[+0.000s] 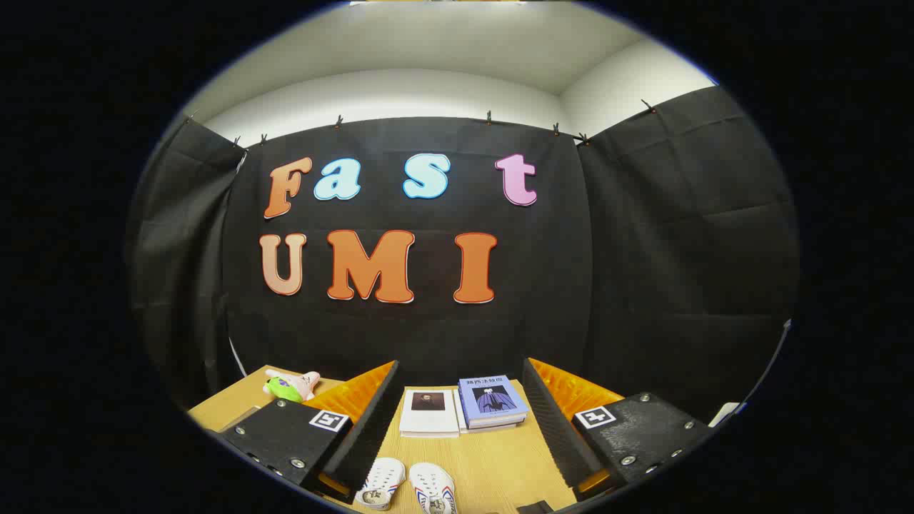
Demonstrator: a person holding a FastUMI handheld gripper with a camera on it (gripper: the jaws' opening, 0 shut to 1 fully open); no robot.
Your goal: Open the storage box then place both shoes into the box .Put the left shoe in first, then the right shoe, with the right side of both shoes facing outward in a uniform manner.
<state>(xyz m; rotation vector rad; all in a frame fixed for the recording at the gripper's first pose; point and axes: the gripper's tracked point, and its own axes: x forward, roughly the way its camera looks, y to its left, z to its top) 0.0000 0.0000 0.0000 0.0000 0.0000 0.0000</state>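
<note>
The pair of white sneakers with red and blue stripes (407,485) lies between the gripper (460,428)'s spread fingers, and only the toe ends show; the heels drop out of sight below. The left black ribbed finger (368,428) covers part of the nearer shoe's side. On the pale wooden table (493,464), the white book (428,412) and the blue book (493,401) carry covers too small to make out. The pink and green plush toy (291,385) is too small to identify.

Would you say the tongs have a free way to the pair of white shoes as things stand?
Probably yes: the tongs stand open, the white shoes lie between the fingers on the bare table, and the books sit beyond.
</note>
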